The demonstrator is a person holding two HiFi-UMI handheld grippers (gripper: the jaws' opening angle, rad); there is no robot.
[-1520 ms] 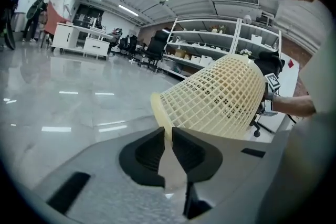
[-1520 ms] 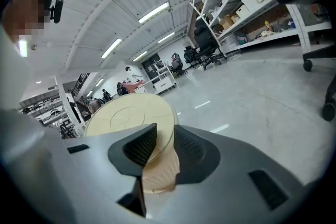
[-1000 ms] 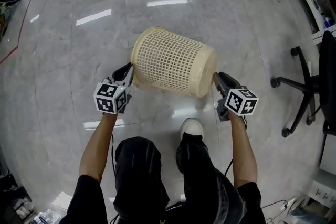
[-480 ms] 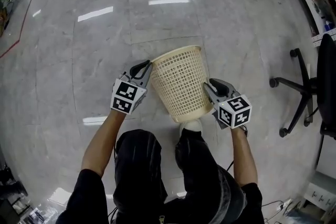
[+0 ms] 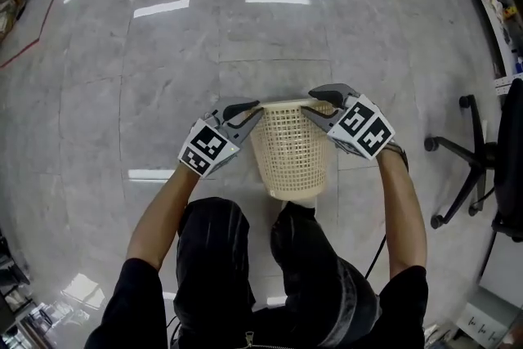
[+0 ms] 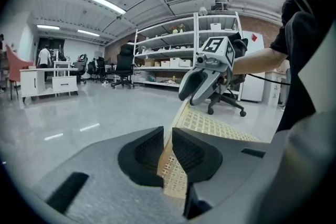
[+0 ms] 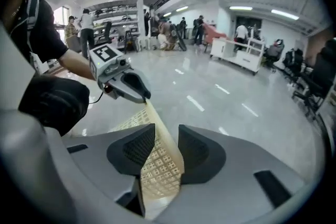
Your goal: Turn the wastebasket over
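The cream mesh wastebasket (image 5: 290, 147) stands upright on the grey floor, mouth up, just ahead of the person's shoe (image 5: 298, 212). My left gripper (image 5: 255, 107) is on the rim's left side. In the left gripper view the mesh wall (image 6: 181, 178) fills the narrow gap of my left gripper (image 6: 167, 149), whose jaws are opening while its pads still touch the wall. My right gripper (image 5: 315, 100) straddles the rim's right side. Its jaws are opening too, and in the right gripper view the wall (image 7: 157, 176) passes loosely through my right gripper (image 7: 165, 152).
A black office chair (image 5: 470, 167) stands on the right. The person's legs are right behind the basket. White shelving (image 6: 173, 55) and more chairs line the far room. Several people and desks (image 7: 241, 52) are in the distance.
The basket has gone from lying on its side to standing upright with its mouth up. Both grippers swung round with the rim, and the right one rolled over.
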